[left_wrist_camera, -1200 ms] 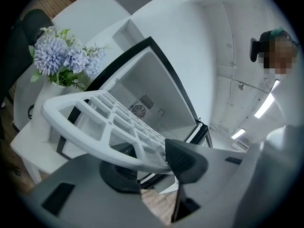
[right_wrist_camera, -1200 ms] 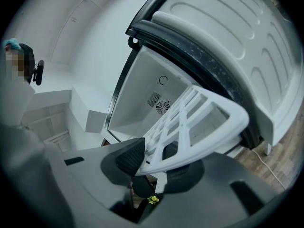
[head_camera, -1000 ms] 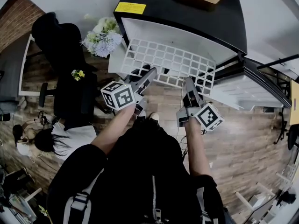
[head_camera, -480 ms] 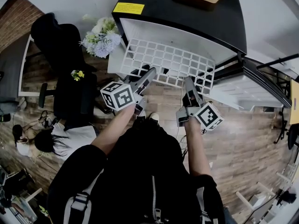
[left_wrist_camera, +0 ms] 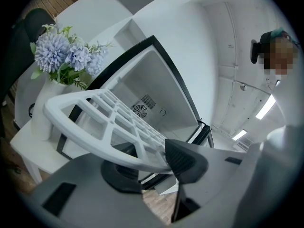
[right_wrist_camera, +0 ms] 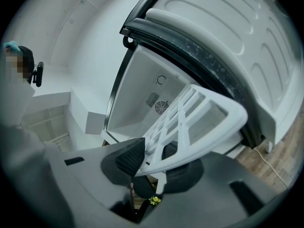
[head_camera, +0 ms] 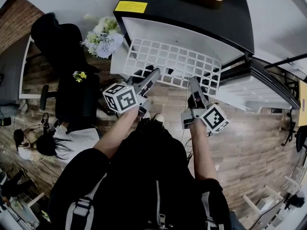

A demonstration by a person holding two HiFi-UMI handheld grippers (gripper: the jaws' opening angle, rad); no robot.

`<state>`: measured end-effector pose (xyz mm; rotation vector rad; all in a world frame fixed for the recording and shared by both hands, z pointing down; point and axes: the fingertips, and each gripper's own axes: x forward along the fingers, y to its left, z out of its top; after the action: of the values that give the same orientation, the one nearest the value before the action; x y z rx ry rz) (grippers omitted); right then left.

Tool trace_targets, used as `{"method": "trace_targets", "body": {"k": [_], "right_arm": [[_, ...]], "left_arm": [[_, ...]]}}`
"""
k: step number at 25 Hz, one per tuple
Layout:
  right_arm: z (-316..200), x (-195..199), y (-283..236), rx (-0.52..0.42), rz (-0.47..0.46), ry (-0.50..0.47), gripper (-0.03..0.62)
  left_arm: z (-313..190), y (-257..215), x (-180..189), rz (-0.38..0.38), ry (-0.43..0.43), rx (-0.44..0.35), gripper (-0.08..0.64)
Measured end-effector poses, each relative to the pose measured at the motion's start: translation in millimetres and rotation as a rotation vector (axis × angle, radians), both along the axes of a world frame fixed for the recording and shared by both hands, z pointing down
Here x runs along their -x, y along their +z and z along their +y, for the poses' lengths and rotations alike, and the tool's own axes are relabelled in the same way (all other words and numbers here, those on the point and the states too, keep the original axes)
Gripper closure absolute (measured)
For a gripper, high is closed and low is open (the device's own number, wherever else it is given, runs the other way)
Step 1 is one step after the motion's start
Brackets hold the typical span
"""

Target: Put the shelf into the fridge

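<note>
The white lattice shelf [head_camera: 172, 63] is held level at 12 o'clock from the person, its far edge at the mouth of the open fridge [head_camera: 192, 18] and its near edge in the air. The left gripper [head_camera: 154, 74] is clenched on the near rim toward 11 o'clock. The right gripper [head_camera: 193, 83] is clenched on the same rim toward 1 o'clock. 2 spaced grips probably keep the wide panel from twisting and aim it squarely at the cavity. In both gripper views the pads pinch the rim from above and below, with the fan vent on the back wall straight ahead. The door [head_camera: 254, 92] stands open at 2 o'clock, clear of the path. The flowers [head_camera: 103, 37] sit at 11 o'clock, just beside the shelf's left corner, which calls for care.
</note>
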<state>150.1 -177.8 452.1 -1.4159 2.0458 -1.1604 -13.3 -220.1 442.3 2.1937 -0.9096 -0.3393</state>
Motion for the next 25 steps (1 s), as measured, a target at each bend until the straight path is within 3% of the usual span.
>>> {"method": "trace_targets", "body": {"k": [25], "right_arm": [[-9.9, -4.7, 4.6, 0.012, -0.02, 0.004, 0.482]], "left_arm": [[-5.8, 3.3, -3.2, 0.006, -0.002, 0.011, 0.396]]}}
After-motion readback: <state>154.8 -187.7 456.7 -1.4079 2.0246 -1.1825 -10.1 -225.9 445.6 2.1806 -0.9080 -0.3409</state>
